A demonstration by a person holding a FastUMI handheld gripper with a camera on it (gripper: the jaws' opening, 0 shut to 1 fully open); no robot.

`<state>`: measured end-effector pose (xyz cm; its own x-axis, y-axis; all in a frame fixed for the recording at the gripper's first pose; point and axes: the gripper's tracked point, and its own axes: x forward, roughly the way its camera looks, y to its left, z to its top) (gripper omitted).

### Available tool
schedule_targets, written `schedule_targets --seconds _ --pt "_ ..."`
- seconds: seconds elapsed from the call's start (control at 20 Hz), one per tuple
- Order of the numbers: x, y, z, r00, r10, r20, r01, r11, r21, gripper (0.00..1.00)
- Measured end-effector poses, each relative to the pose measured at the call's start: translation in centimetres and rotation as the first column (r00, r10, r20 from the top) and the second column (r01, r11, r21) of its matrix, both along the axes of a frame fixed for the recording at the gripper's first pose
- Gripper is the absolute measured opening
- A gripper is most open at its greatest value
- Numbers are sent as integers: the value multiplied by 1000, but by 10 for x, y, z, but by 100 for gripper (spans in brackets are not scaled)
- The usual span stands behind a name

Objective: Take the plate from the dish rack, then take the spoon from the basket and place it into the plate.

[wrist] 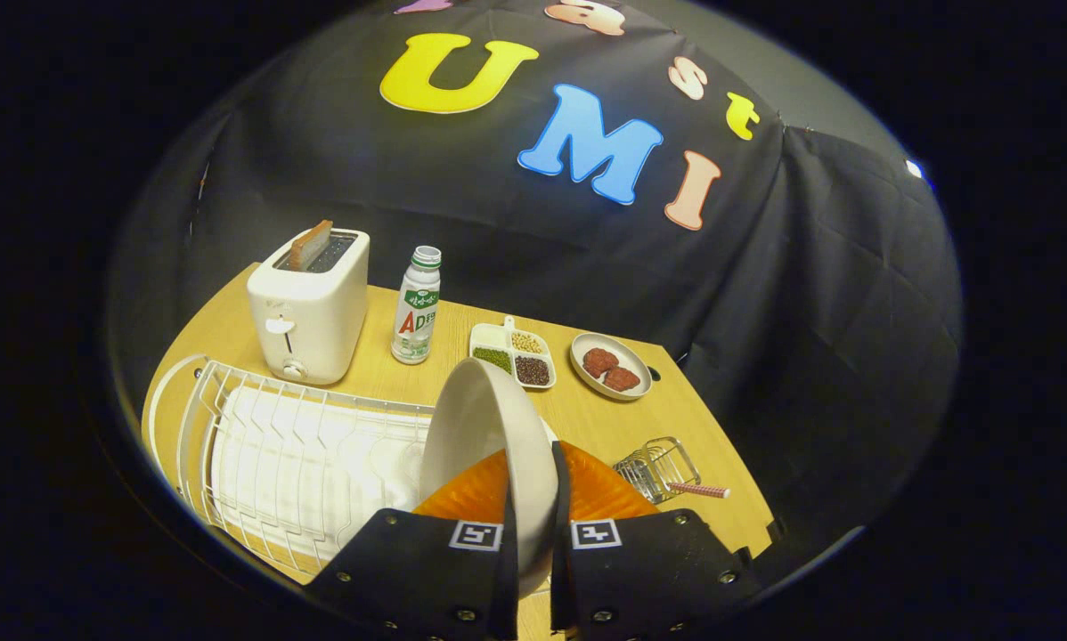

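Observation:
My gripper [532,499] is shut on the rim of a white plate [480,436], which stands on edge between the fingers, lifted over the right end of the white wire dish rack [293,445]. To the right of the fingers stands a small wire basket [656,467] on the wooden table [587,414]. A spoon with a pink dotted handle [699,490] sticks out of the basket to the right; its bowl is hidden inside.
A white toaster [309,307] with a slice of bread stands behind the rack. Beside it are a white bottle [417,307], a divided dish of beans [513,353] and an oval plate with meat [611,366]. Black cloth walls close the table's far side.

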<state>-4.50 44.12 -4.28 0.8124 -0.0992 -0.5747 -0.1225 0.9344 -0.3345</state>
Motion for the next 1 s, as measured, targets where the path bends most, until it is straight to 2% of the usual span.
schedule_targets --seconds 0.45,0.7,1.0 --pt "-23 -17 48 997 -33 77 33 999 3 14" --pt "-53 -44 64 994 -43 100 43 999 0 14" --pt "-97 -70 65 994 -13 109 15 1000 -13 14"
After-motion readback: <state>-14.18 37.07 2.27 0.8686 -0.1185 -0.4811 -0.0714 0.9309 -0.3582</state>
